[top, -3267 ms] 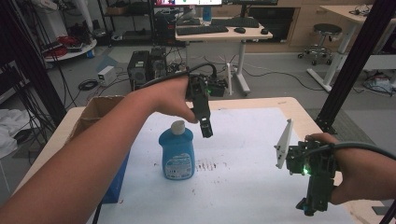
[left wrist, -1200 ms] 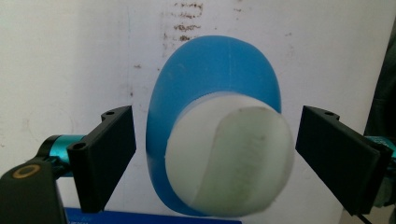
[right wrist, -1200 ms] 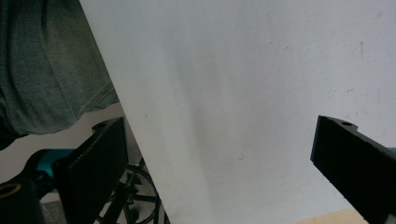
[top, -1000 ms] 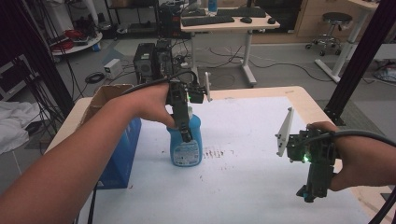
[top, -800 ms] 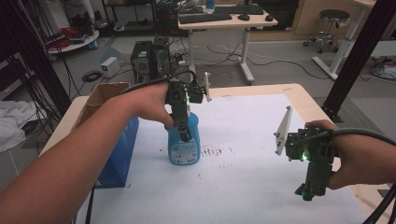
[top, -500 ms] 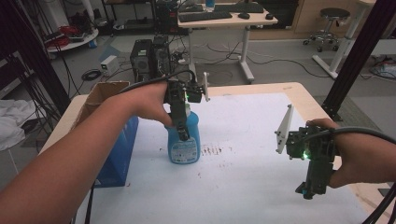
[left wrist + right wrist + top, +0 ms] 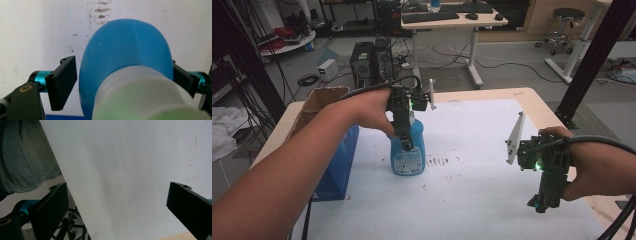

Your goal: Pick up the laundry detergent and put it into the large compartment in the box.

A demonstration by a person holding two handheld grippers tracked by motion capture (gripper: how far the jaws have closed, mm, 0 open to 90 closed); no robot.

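A blue bottle (image 7: 408, 156) with a white cap and a label stands upright on the white sheet, left of centre. My left gripper (image 7: 404, 142) points straight down over its top. In the left gripper view the white cap (image 7: 140, 97) and blue shoulder (image 7: 125, 55) sit between the two black jaws of the left gripper (image 7: 122, 62). A narrow gap shows beside the left jaw, so it stands open around the bottle. My right gripper (image 7: 539, 204) hovers low near the table's front right, open with nothing between its jaws; it appears as the right gripper (image 7: 118, 185) over bare white sheet.
A blue box (image 7: 337, 155) and an open cardboard box (image 7: 319, 100) stand at the table's left edge, close to the bottle. Dark smudges (image 7: 439, 161) mark the white sheet (image 7: 472, 195). A black frame post (image 7: 599, 55) rises at the right. Desks and cables lie beyond.
Since 3.3 s ago my left gripper has come down from above and right of the bottle to straddle its top. Over the last second neither gripper has visibly moved.
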